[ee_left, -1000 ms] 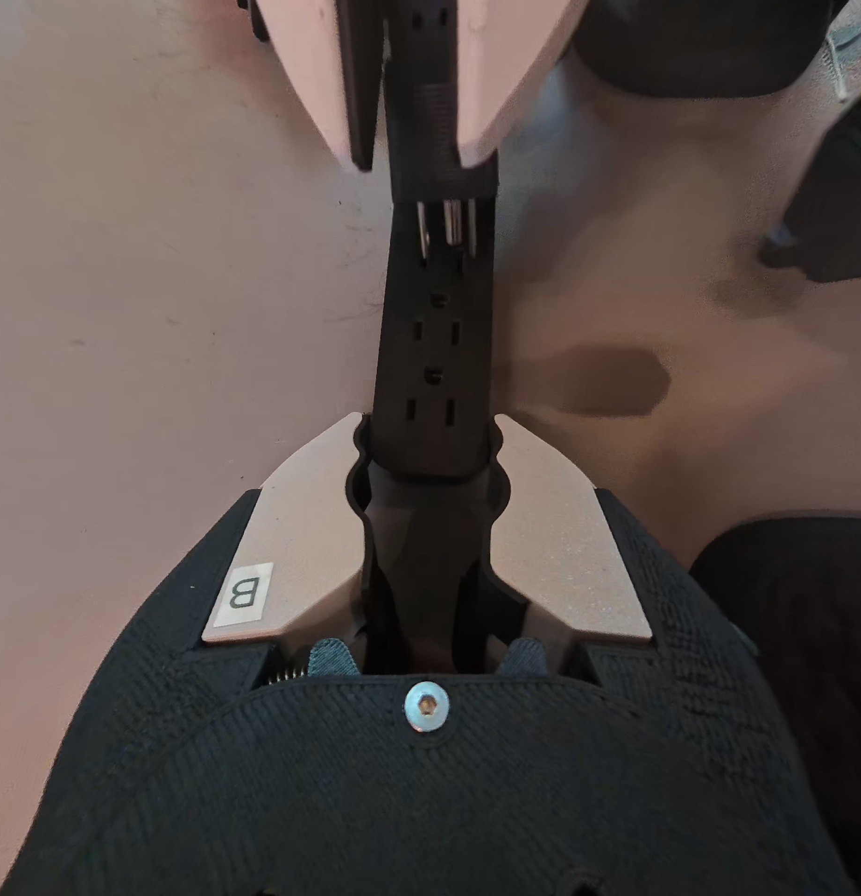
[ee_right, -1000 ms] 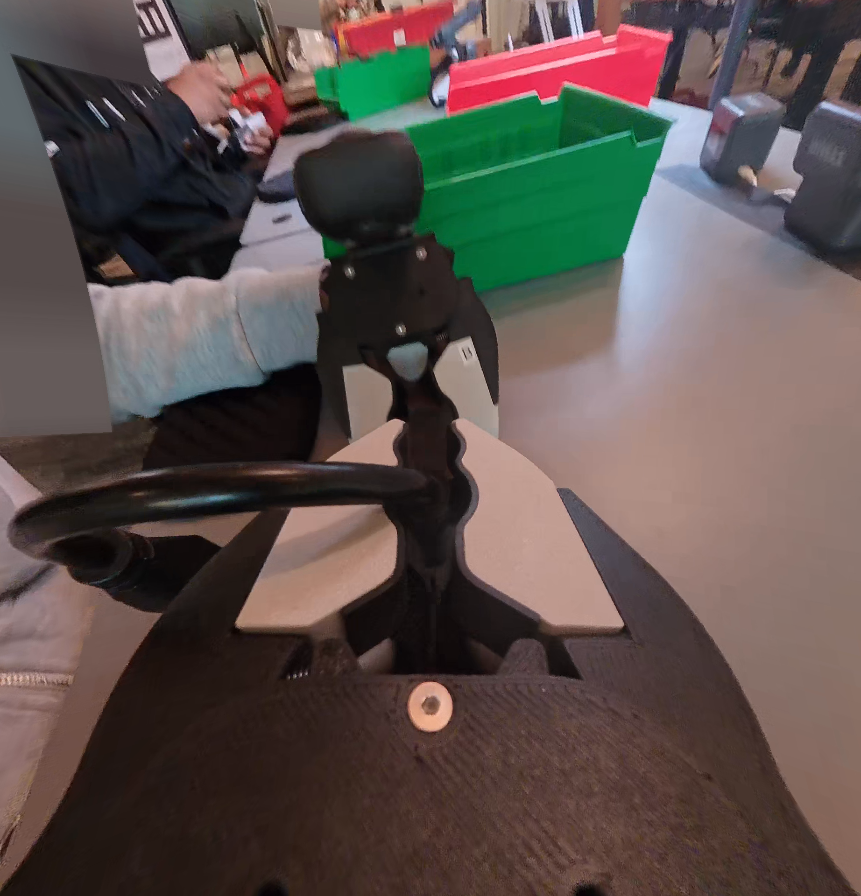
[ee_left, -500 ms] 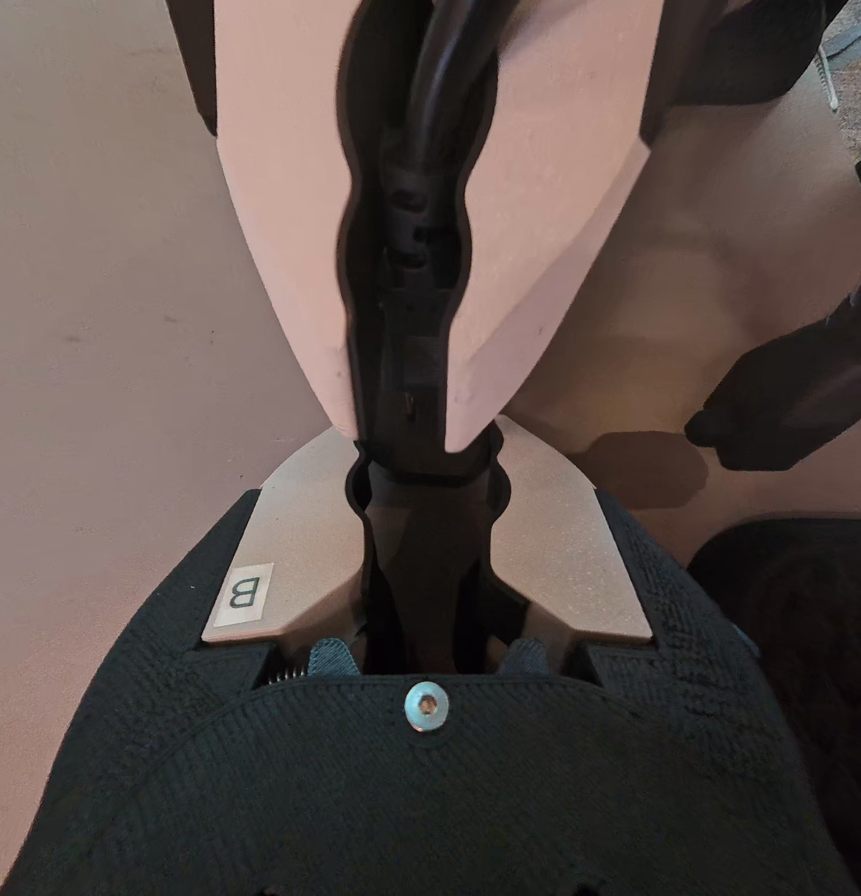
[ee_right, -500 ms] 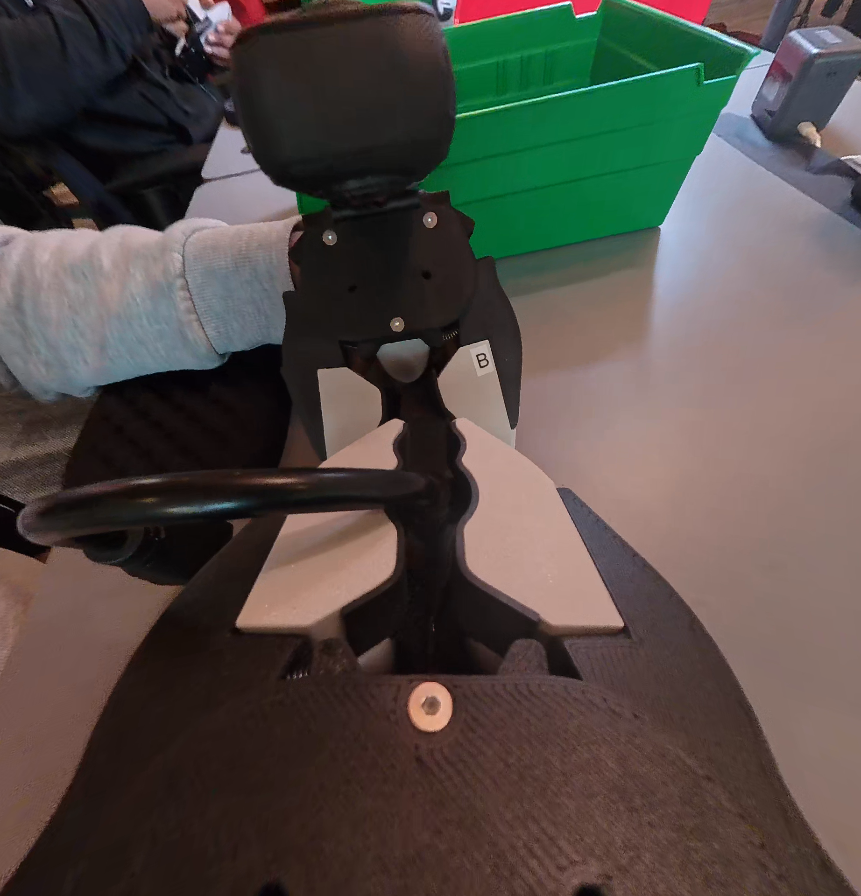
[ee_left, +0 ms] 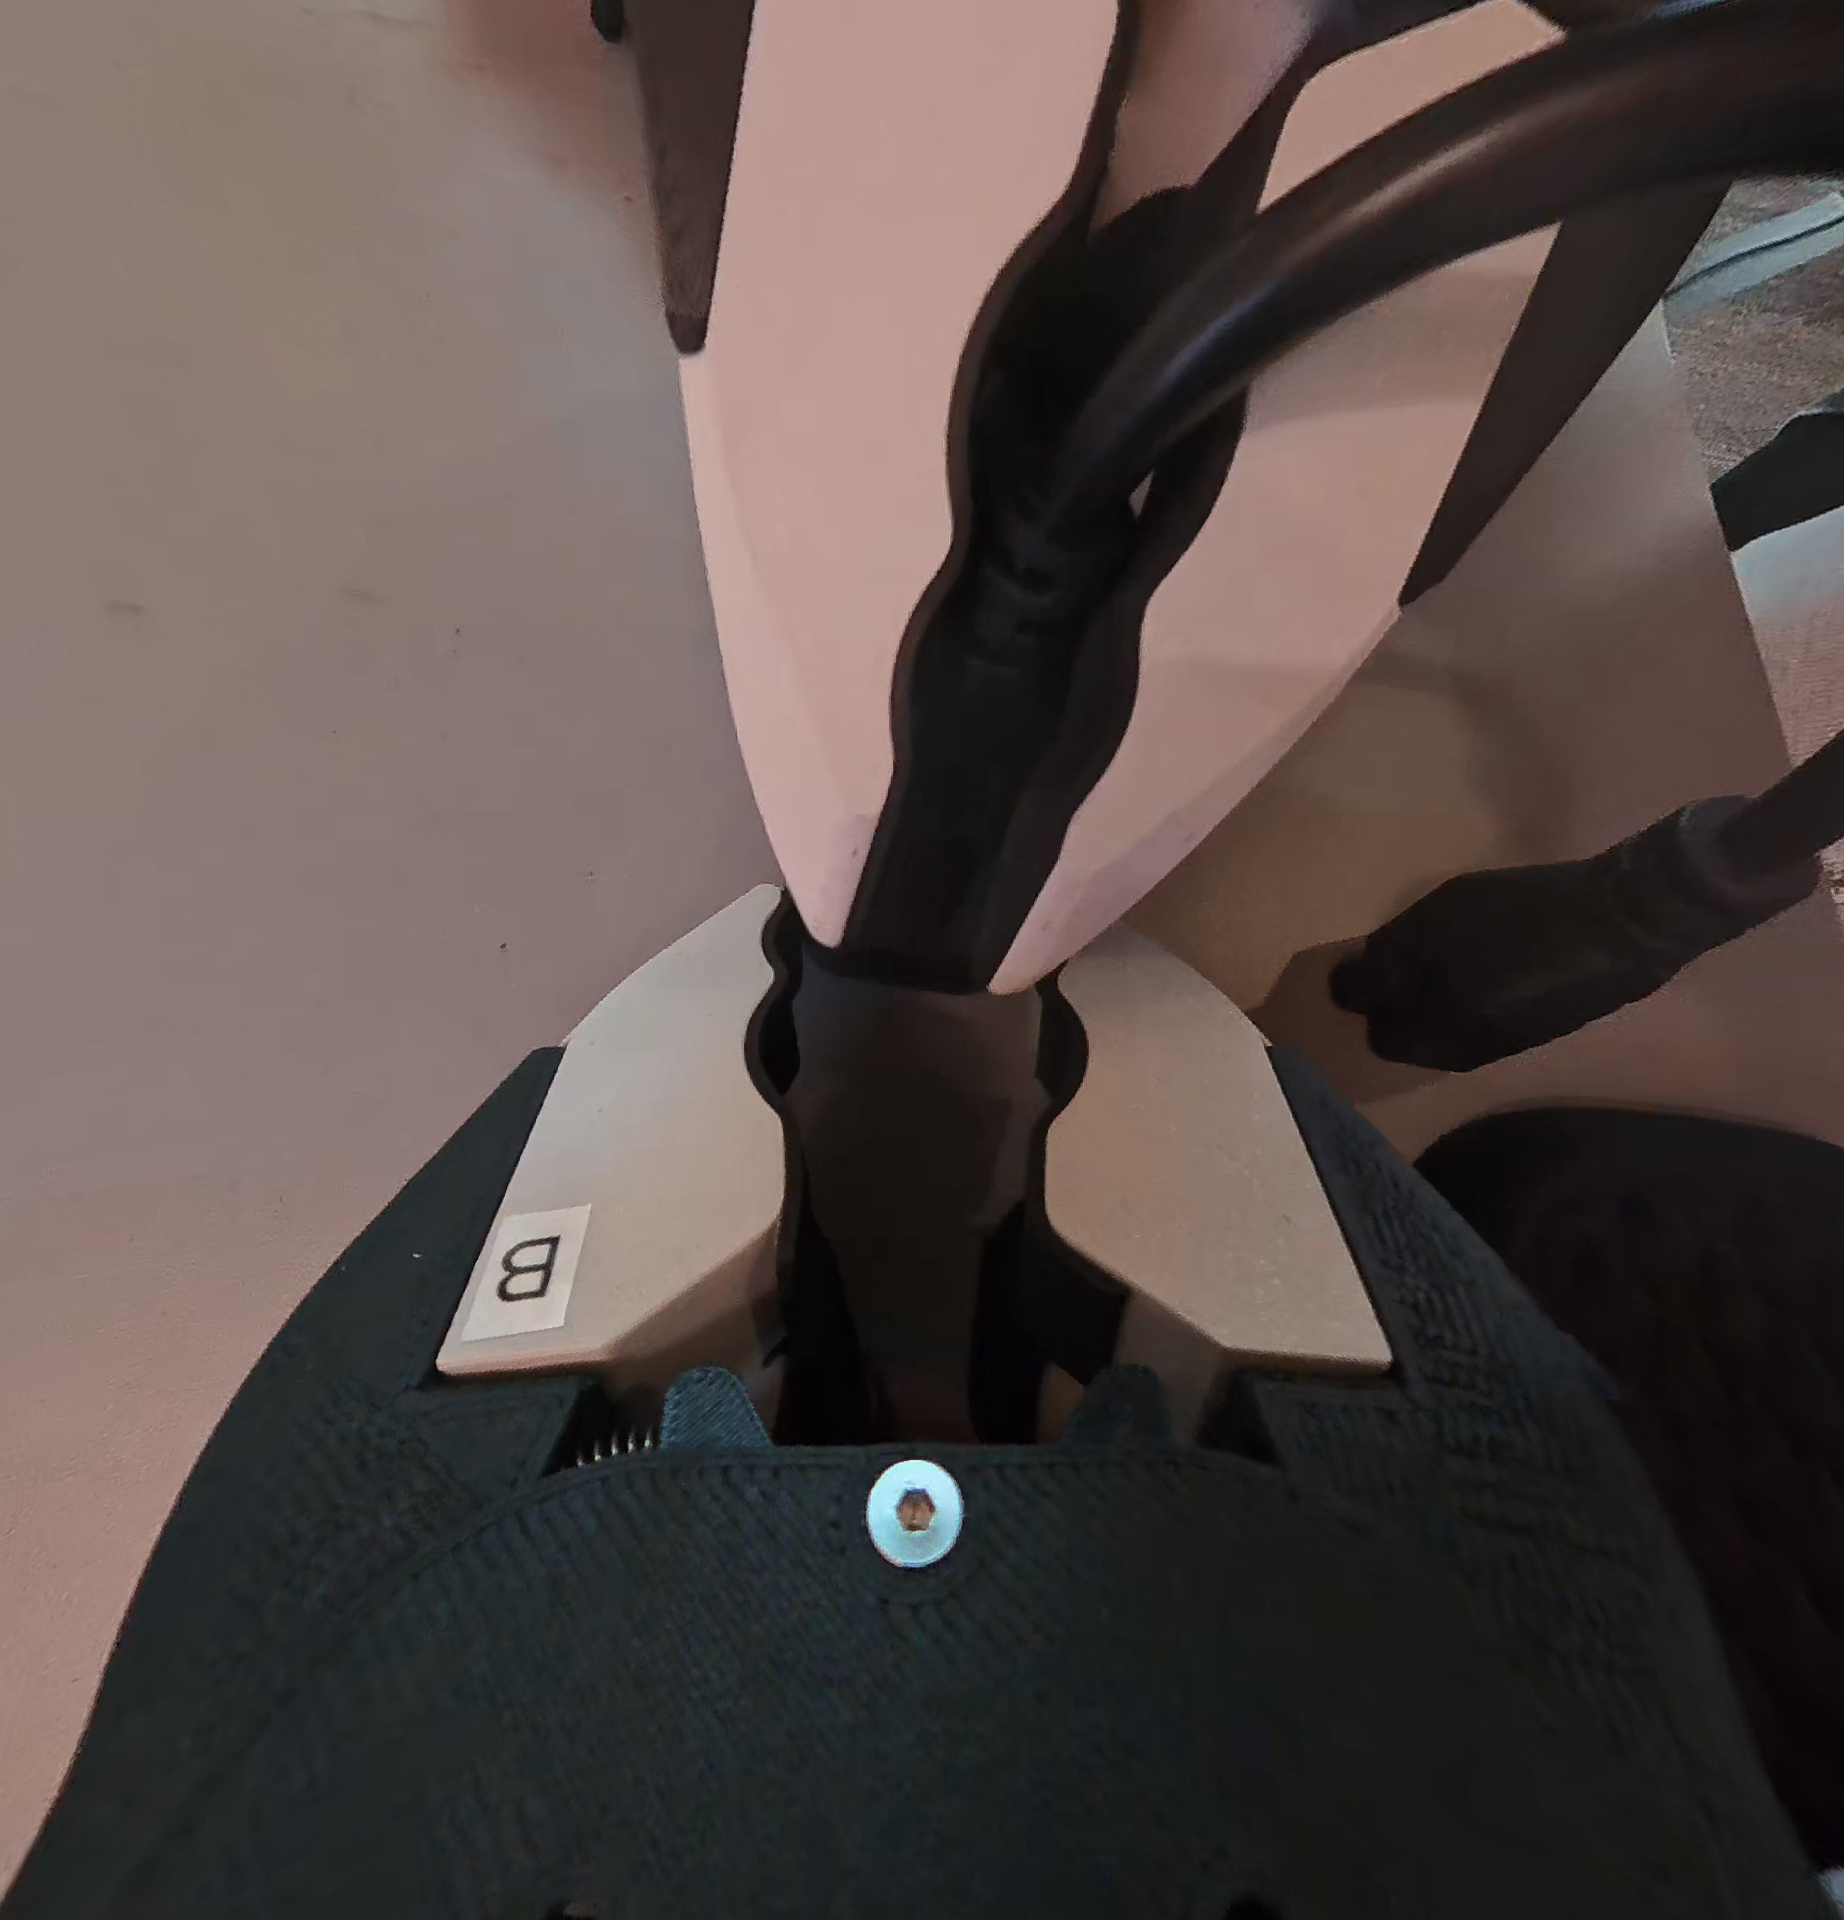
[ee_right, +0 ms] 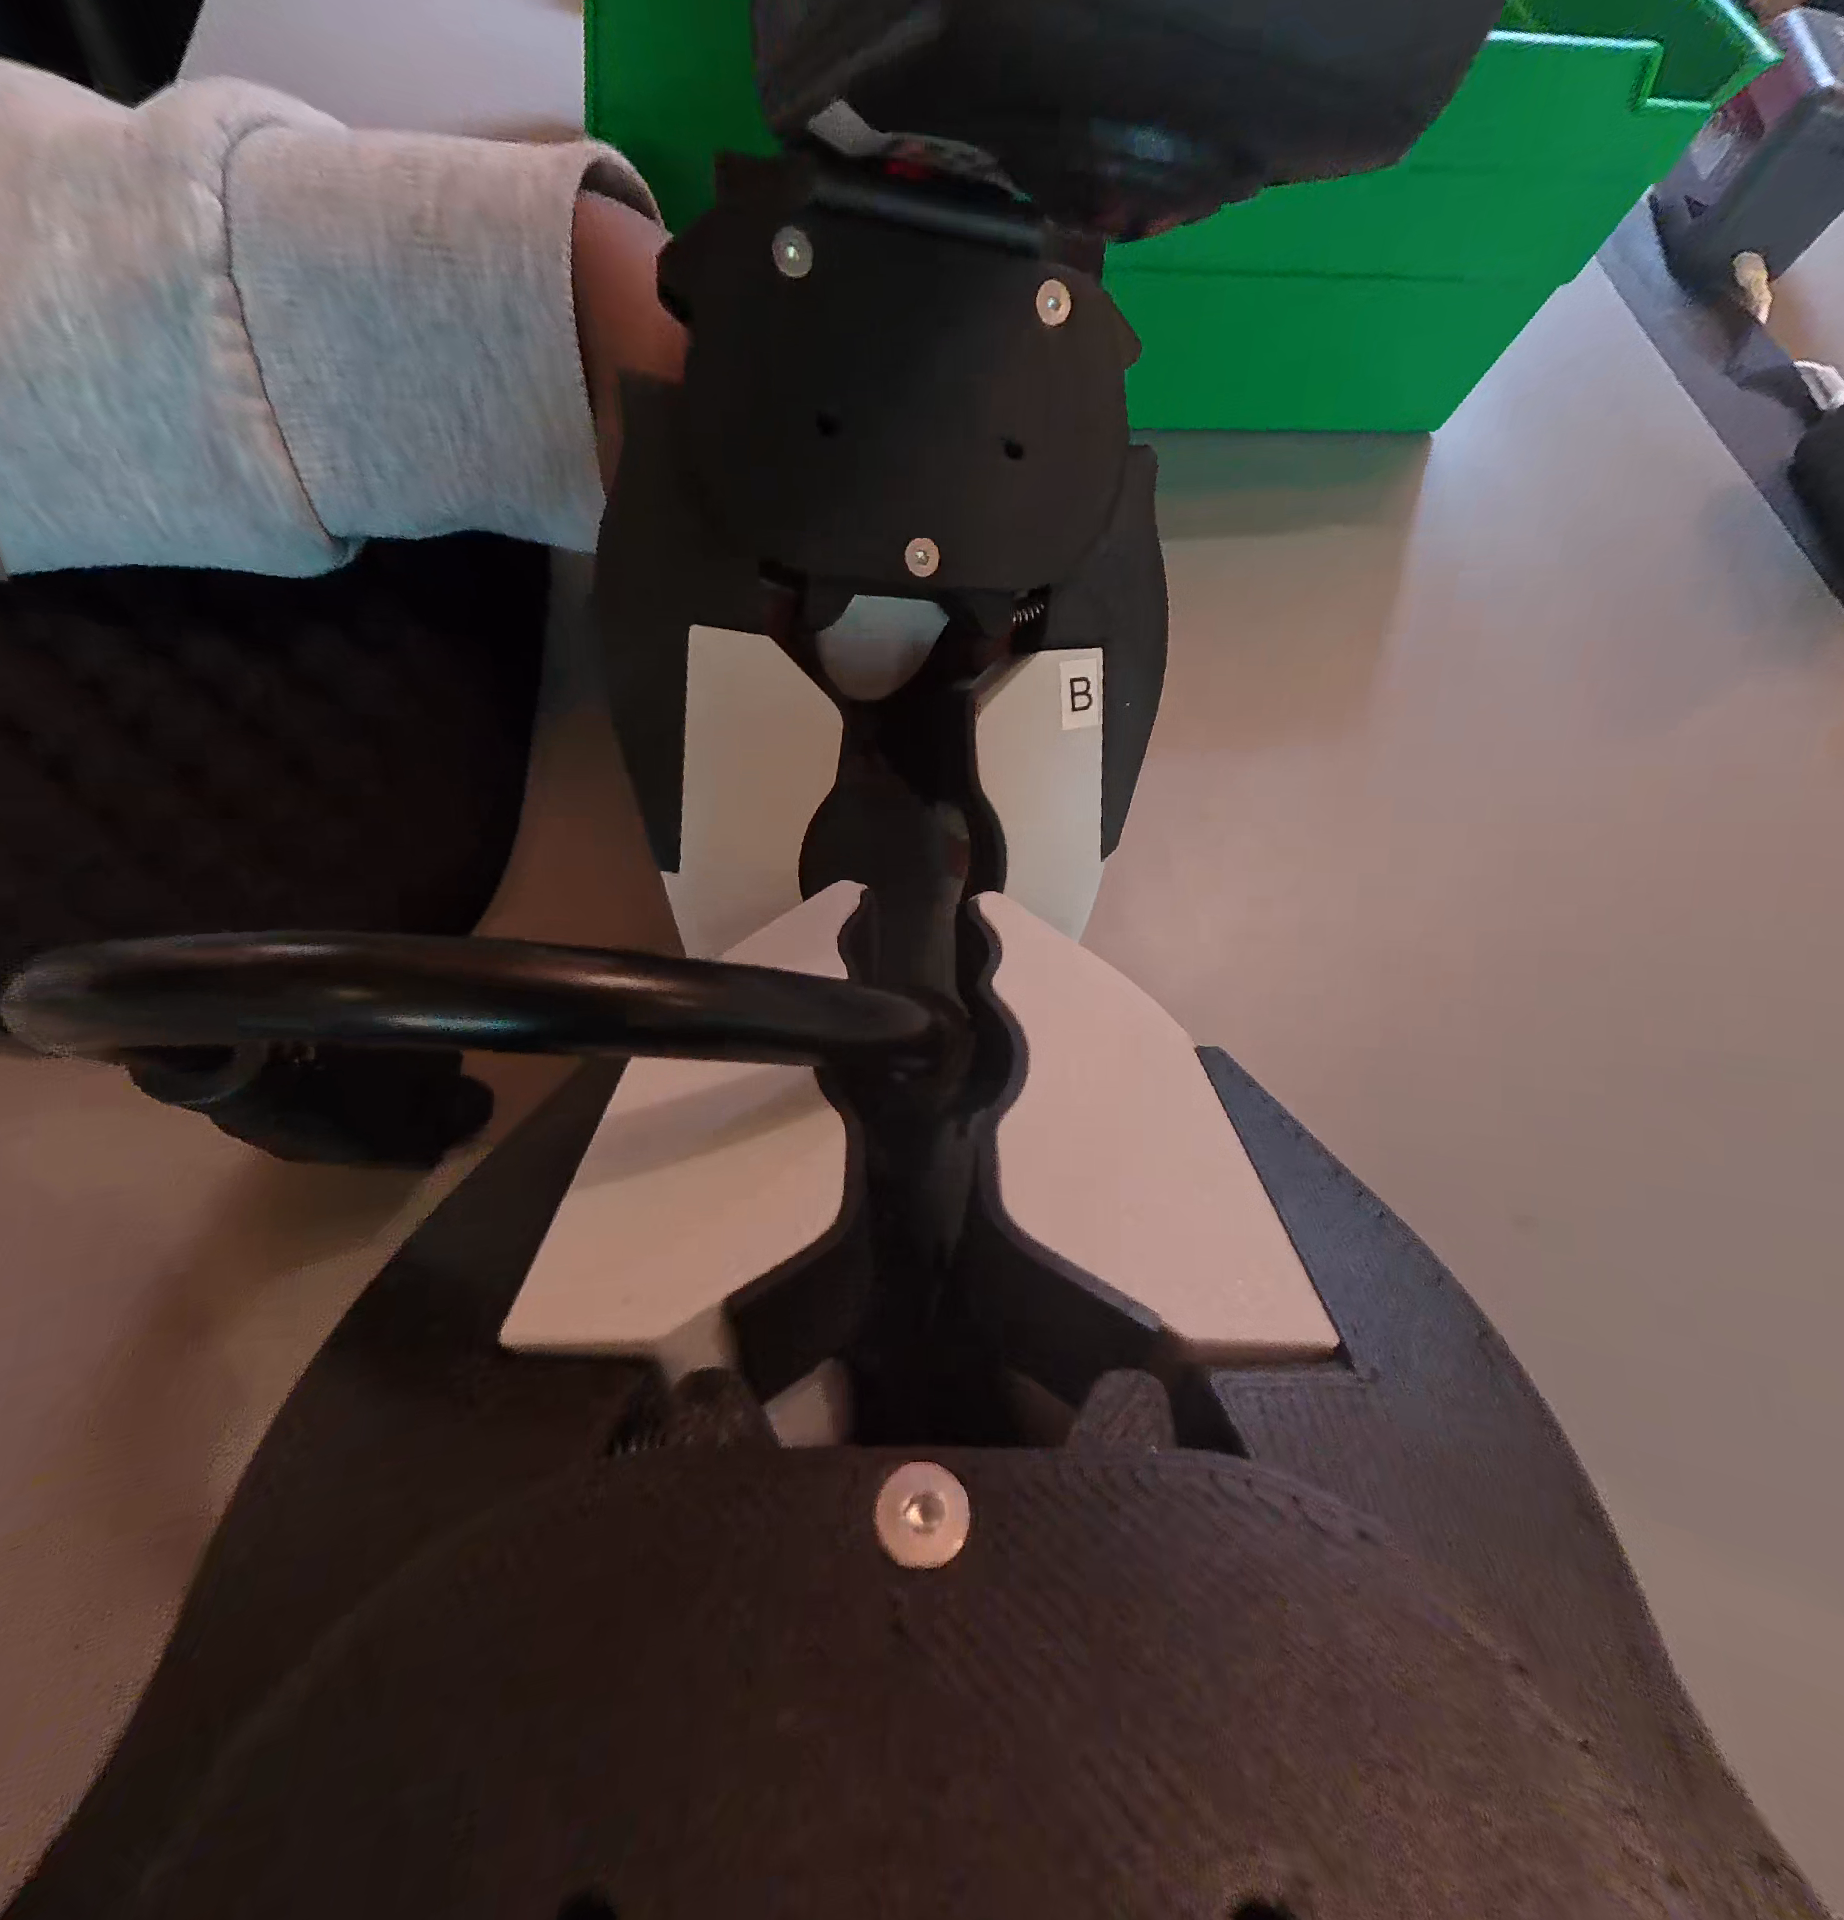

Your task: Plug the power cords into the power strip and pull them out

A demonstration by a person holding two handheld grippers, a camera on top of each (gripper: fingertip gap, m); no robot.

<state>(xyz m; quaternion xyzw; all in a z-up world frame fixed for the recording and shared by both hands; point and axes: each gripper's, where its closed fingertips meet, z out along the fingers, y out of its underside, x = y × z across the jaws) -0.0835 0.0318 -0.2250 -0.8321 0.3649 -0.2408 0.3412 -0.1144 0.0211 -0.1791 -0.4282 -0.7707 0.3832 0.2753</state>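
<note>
In the left wrist view my left gripper (ee_left: 913, 1003) is shut on the end of the black power strip (ee_left: 897, 1060). My right gripper (ee_left: 918, 951) comes in from the top, shut on a black plug (ee_left: 1011, 644), its tips touching my left fingers. It hides the rest of the strip, the sockets and the prongs. The plug's cord (ee_left: 1417, 208) arcs up to the right. In the right wrist view my right gripper (ee_right: 918, 914) pinches the plug (ee_right: 928, 1049), and the cord (ee_right: 430, 987) loops left. The left gripper (ee_right: 897, 821) faces it, tip to tip.
A second black plug (ee_left: 1520, 956) lies on the table to the right of the strip. A hand in a grey sleeve (ee_right: 274, 312) holds the left gripper. A green bin (ee_right: 1313, 312) stands behind it, and grey devices (ee_right: 1811, 156) are at the far right. Tip to tip, the grippers are about 5 centimeters apart.
My right gripper has moved along the strip toward my left gripper with the plug. The prongs and sockets seen a second ago are now covered.
</note>
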